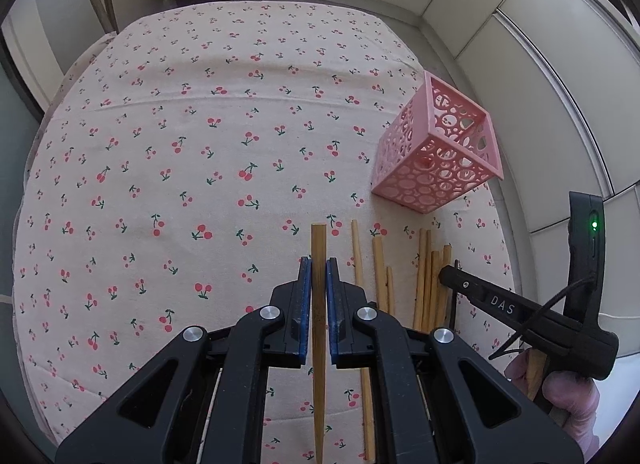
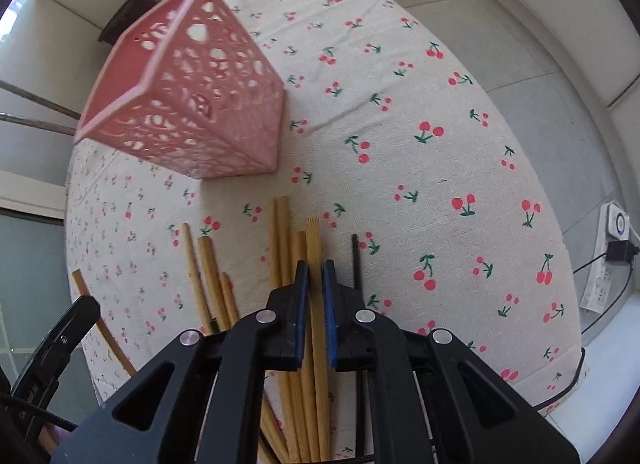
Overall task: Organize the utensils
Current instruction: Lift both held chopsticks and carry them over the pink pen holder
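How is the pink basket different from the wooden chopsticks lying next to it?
The pink basket is boxy and full of round holes; the chopsticks are thin, solid sticks. The basket is pink plastic; the chopsticks are tan wood. The basket stands up; the chopsticks lie flat. Both rest on the cherry tablecloth.

1. Pretty bright, soft daylight all over, no harsh glare on the cherry-print cloth.
2. Heavy fisheye bend, dark vignette in the corners.
3. The pink basket looks motion-smeared in the right wrist view; left wrist view is sharp.

Left tool clamped on bamboo chopstick
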### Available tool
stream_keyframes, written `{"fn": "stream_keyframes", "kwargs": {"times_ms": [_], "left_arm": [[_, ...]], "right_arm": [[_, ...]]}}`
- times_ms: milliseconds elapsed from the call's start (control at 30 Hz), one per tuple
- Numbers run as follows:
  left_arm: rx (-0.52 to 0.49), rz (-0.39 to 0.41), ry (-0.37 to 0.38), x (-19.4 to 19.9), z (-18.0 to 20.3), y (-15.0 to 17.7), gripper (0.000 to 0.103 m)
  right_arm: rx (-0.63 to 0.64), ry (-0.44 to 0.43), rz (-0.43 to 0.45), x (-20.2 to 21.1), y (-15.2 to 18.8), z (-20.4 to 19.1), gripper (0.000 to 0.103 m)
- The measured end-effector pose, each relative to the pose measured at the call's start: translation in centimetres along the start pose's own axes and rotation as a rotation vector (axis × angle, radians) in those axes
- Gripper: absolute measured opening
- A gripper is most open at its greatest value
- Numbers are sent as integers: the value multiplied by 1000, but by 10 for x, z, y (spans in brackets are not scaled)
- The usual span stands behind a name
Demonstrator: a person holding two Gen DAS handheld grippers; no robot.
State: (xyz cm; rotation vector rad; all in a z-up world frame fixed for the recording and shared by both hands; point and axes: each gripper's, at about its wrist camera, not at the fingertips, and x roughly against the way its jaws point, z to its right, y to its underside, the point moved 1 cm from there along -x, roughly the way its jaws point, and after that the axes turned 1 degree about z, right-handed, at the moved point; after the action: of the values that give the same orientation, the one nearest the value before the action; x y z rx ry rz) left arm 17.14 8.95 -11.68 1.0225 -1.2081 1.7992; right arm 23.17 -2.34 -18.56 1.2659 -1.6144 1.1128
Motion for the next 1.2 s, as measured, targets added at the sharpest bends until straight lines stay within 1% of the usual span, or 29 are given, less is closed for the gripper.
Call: {"fn": "stream_keyframes", "kwargs": {"times_ms": [200,400,467,767,933,1067,1200], "left_arm": [[-1,41,-17,13,-3,1,7],[-2,120,-25,36,-7,5,7],[-12,146,-31,45,-7,7,7],[-41,229,-58,79,-9,21,7],[-63,296,-79,105,-8,29,7],[-71,351,-95,125,-8,30,7],[-61,398,-93,143,-8,25,7]], "right_arm": [[9,-84,89,35,7,-6,8],[57,-212,176,82,22,-13,8],[76,-235,199,95,28,-14,8],[169,-263,289,138,52,-23,8],[215,-276,334,162,63,-28,8],[239,-287,373,180,70,-30,8],[259,-288,422,200,75,-33,8]]}}
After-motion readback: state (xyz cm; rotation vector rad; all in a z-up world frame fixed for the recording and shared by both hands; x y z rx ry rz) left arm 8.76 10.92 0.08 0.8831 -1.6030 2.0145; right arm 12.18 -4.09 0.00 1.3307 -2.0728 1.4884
